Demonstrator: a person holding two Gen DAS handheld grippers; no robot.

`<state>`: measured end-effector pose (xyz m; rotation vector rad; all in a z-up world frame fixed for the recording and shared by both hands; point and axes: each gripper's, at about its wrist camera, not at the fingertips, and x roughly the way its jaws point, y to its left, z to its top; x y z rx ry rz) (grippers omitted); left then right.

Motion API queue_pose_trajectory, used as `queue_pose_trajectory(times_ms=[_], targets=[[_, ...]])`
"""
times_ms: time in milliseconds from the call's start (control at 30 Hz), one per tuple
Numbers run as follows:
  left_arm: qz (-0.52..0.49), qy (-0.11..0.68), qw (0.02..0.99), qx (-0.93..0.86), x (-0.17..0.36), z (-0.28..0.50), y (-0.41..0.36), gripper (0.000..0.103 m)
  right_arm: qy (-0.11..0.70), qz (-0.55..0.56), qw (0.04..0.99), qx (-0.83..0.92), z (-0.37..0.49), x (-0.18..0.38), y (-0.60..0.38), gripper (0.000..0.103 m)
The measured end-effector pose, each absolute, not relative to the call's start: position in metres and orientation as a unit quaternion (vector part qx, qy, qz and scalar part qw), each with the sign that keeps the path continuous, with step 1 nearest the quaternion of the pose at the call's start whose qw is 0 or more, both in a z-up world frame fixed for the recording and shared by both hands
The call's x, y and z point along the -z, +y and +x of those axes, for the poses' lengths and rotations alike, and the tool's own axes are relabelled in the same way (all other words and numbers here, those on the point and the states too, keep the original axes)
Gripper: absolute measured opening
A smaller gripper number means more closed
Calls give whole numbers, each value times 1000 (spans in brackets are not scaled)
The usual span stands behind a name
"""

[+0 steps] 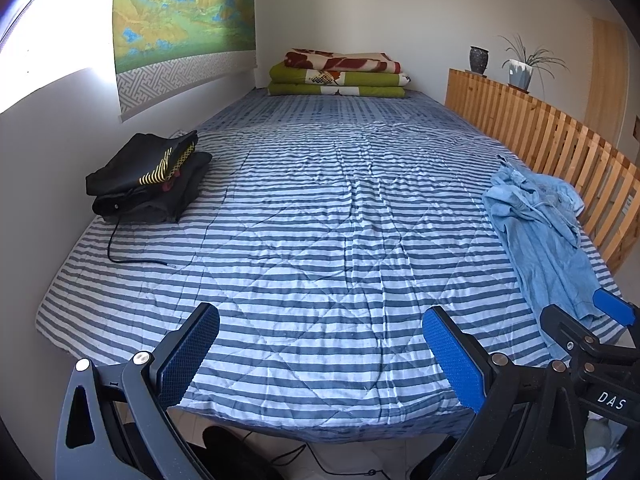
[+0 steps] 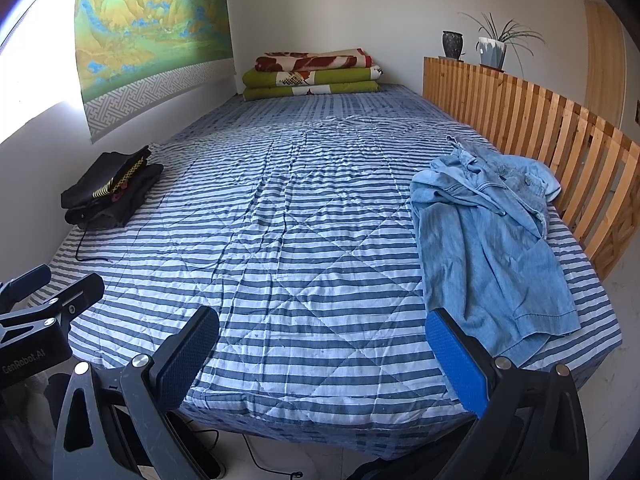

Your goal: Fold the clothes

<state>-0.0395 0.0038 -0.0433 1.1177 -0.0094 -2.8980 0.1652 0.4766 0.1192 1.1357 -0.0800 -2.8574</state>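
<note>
Blue garment (image 2: 492, 248): light blue denim-look piece, crumpled and unfolded, lying on the right side of the bed just beside the slatted rail; its lower hem reaches toward the near right corner.
Wall hanging (image 1: 180, 20): green and gold landscape scroll with a grey patterned border, on the left wall.
Dark clothes (image 1: 150, 178): folded black stack with a yellow-patterned trim, at the left edge of the bed against the wall; a thin black cord (image 1: 128, 258) trails from it over the cover.
Left gripper (image 1: 320, 356): held over the near edge of the bed, blue pads wide apart, nothing between them.
Striped quilt (image 2: 304, 216): blue and white stripes, creased, covering the bed.
Folded blankets (image 2: 312, 74): green ones under a red and cream one, stacked at the far end.
Right gripper (image 2: 322, 356): likewise over the near edge, fully spread, empty; its right pad sits near the garment's hem, contact not clear.
Wooden rail (image 2: 540, 120): slatted, along the right side of the bed.
Pots: a dark vase (image 2: 453, 44) and a potted plant (image 2: 494, 48) stand on the rail's far end.
</note>
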Motion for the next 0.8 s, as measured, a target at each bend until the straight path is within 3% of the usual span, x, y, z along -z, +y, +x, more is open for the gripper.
queue_pose_trajectory(times_ms=[467, 800], targets=[[364, -11, 37, 931, 54, -64, -14, 103, -30, 359, -20, 933, 126, -115, 532, 102], [386, -12, 31, 922, 66, -116, -13, 103, -40, 393, -103, 913, 38, -89, 633, 102]])
